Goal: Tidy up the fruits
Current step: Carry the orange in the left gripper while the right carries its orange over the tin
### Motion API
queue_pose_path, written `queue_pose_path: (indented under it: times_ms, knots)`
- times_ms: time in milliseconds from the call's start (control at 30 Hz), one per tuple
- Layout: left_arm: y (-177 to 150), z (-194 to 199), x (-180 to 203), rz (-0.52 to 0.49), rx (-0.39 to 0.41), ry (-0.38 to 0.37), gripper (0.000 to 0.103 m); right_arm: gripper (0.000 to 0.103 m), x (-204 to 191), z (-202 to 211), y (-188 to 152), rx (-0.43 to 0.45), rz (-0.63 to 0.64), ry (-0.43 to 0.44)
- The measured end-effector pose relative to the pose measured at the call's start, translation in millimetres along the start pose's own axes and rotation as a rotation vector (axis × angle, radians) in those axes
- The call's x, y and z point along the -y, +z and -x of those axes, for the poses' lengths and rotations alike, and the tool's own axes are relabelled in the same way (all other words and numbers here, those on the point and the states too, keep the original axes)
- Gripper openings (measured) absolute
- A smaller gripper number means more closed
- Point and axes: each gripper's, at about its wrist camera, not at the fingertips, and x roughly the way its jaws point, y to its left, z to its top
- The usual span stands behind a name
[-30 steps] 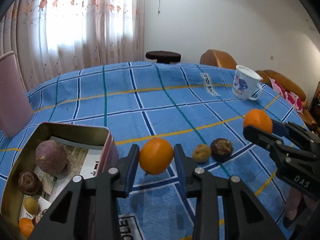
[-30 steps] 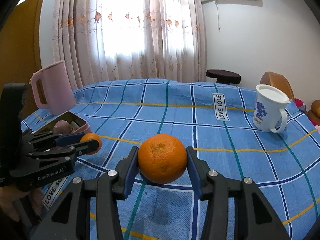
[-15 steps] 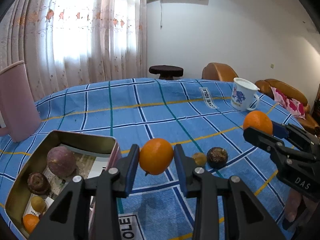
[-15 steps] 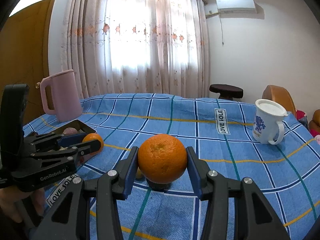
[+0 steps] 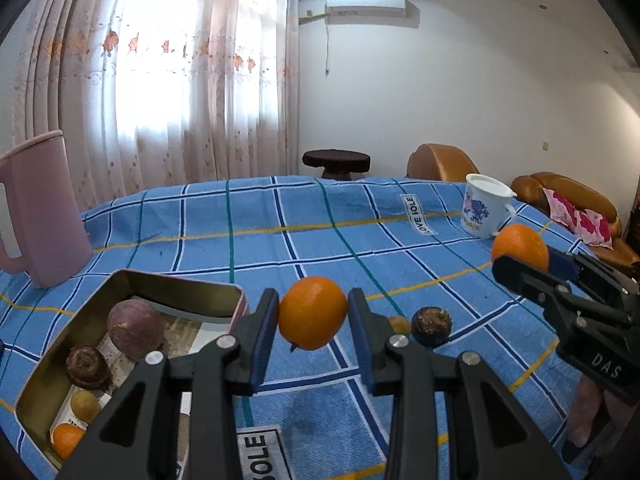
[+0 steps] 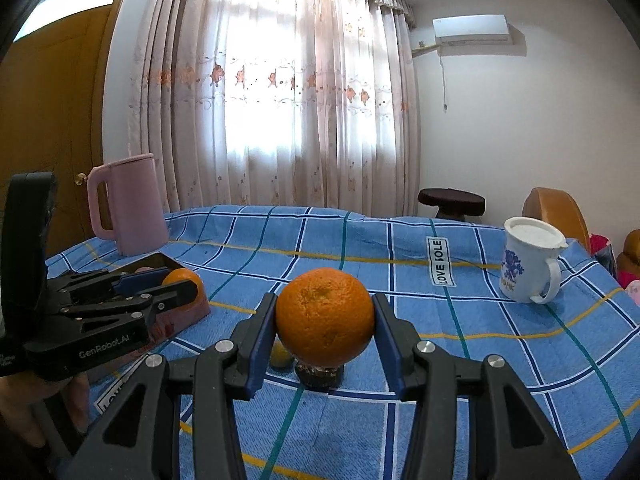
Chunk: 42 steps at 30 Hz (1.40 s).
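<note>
Left tongs: black frame, blue pads, closed on a small smooth orange mandarin, held clear of the cloth just right of the tin. Right tongs: same make, closed on a larger round dimpled orange, held above the near middle of the bench. Bench: covered with a blue checked cloth with white, navy, teal and yellow lines. Open rectangular gold metal tin: near left on the bench; contents are a round purplish fruit at its far end, a dark brown knobbly fruit nearer, then a small yellow-brown fruit, and a small orange fruit at its nearest corner. Loose on the cloth, right of the left tongs: a second dark brown knobbly fruit, with a small yellowish fruit just to its left, partly hidden by a tong finger. Tall pink plastic jug with handle: far left, upright. White mug with blue print: far right, upright.
</note>
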Motion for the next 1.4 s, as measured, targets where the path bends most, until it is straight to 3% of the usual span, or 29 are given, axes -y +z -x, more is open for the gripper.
queue_pose_path:
  times_ms: [433, 1400]
  knots:
    - [-1, 10, 2, -0.008, 0.037, 0.002, 0.037, 0.048, -5, 11, -1, 0.053, 0.02, -0.016]
    - [-8, 38, -39, 0.059, 0.048, -0.008, 0.037, 0.048, -64, -14, 12, -0.003, 0.093, 0.068]
